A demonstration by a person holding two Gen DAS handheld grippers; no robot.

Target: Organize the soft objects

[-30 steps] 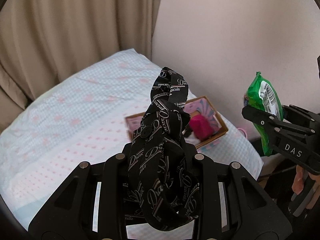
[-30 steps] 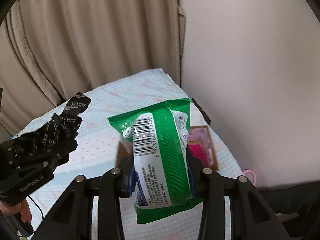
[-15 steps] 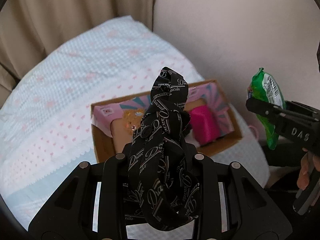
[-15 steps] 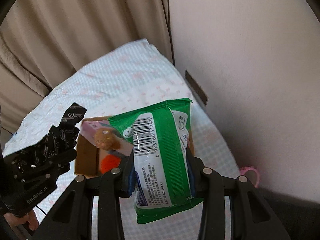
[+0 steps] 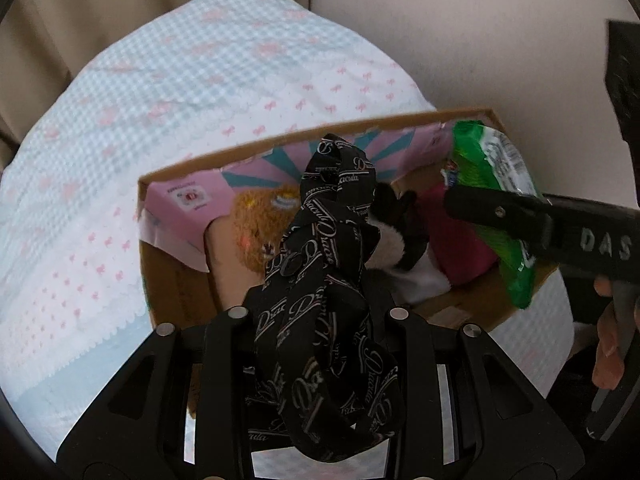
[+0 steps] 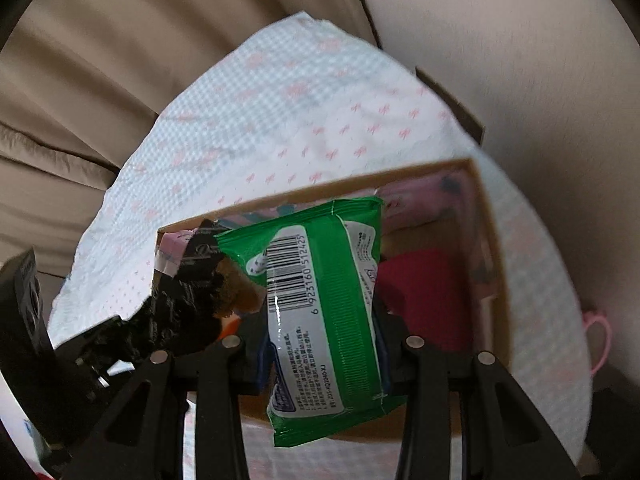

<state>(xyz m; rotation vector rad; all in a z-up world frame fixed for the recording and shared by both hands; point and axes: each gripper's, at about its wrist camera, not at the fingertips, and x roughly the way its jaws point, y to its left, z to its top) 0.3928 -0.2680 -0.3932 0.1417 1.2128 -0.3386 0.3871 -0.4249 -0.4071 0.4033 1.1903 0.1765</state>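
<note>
The left gripper is clamped tight on a bunched black strap printed with pale script lettering, its loops standing up between the fingers and trailing down below them. The right gripper is closed partway on a green packet of wipes, gripping it across its middle with the barcode side facing the camera; in the left wrist view the same packet juts from that gripper's black finger, with part of a hand visible under the handle at the right edge. Both held items hang over an open cardboard box with a pink printed lining, the strap toward its left half and the packet toward its right. Inside the box lie a brown plush toy, a black-and-white plush and a magenta soft item. The box rests on a bed cover of pale blue check with pink bows. Beyond it hang beige curtains, beside a plain wall.
</note>
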